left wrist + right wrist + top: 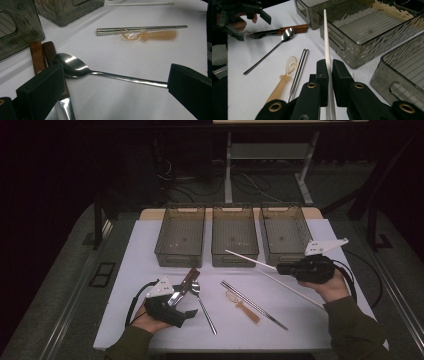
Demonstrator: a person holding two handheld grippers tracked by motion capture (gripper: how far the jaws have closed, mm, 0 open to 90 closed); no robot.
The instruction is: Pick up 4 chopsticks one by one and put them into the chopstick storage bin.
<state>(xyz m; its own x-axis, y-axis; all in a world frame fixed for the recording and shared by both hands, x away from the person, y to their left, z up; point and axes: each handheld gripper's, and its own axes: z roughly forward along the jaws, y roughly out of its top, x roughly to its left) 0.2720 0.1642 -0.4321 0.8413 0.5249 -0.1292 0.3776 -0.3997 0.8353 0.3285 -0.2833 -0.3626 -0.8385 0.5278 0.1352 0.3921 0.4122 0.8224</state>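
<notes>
My right gripper (330, 72) is shut on a white chopstick (326, 35), which sticks out ahead of the jaws over the front of the middle bin (362, 30). In the high view that gripper (280, 268) hovers right of centre, and the held chopstick (245, 258) points left. A second white chopstick (295, 290) lies on the table below it. My left gripper (183, 307) rests at the near left, open. In its own view, the left gripper (115, 87) has the steel spoon (75, 66) lying between its wide-apart jaws.
Three clear bins (235, 240) stand in a row at the back of the white table (140, 320). A fork and knife with wooden handles (186, 281), a pair of metal chopsticks (260, 309) and an amber plastic spoon (244, 308) lie near the front.
</notes>
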